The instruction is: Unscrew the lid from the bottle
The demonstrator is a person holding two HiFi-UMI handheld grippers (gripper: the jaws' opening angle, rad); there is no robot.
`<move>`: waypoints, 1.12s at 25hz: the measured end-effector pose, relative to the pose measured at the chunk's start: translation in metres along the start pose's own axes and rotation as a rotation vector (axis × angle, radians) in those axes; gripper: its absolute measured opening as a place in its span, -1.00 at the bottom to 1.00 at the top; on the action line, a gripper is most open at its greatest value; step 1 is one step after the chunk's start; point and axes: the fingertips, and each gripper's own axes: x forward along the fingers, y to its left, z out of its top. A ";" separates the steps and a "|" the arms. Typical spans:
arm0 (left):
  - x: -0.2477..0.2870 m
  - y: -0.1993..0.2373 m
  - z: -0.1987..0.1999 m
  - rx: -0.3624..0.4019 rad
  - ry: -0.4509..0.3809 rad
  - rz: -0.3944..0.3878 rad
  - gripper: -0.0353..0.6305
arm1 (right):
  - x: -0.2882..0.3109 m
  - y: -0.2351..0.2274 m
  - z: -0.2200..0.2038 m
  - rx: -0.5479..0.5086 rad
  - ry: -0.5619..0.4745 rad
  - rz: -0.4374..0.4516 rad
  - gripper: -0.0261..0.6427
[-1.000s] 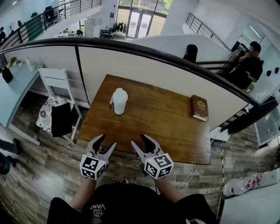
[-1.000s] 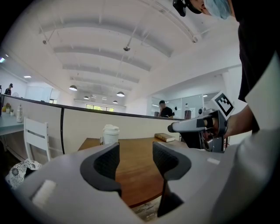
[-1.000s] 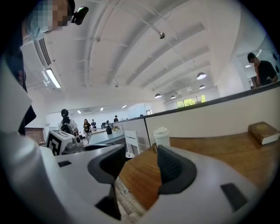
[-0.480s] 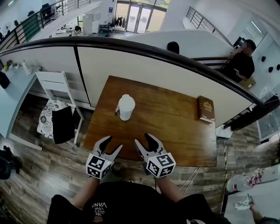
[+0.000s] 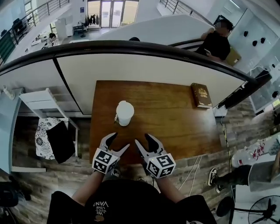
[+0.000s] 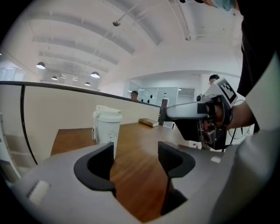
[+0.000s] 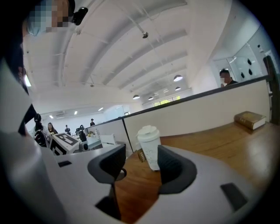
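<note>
A brown wooden table (image 5: 175,118) stands against a curved white partition (image 5: 144,70) capped by a dark rail (image 5: 131,44). Left of the table, a white chair (image 5: 39,99) sits on grey-brown plank flooring (image 5: 43,175). Beyond the partition, daylight enters through glass doors (image 5: 107,9). Round ceiling lamps (image 6: 40,65) glow overhead.

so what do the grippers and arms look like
Both the left gripper and right gripper have pale grey bodies with black curved fingers. Each carries a white cube printed with black square markers. The left's fingers have just been opening, with nothing between. The person wears a black short-sleeved top with white lettering.
</note>
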 end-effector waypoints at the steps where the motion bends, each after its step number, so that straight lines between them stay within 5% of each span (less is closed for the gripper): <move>1: 0.003 0.002 0.000 -0.001 0.007 -0.020 0.02 | 0.001 -0.001 -0.001 0.007 -0.003 -0.022 -0.34; 6: 0.027 0.015 -0.008 -0.011 0.025 -0.082 0.07 | 0.006 -0.008 -0.007 0.032 -0.007 -0.110 -0.34; 13: 0.055 0.044 -0.009 -0.057 0.012 -0.031 0.18 | 0.007 -0.019 -0.014 0.045 0.016 -0.146 -0.34; 25: 0.079 0.083 -0.002 -0.042 0.000 0.130 0.31 | 0.047 -0.045 0.012 -0.017 0.028 0.014 -0.33; 28: 0.084 0.089 0.001 -0.018 0.000 0.158 0.32 | 0.062 -0.043 0.019 -0.055 0.025 0.085 -0.18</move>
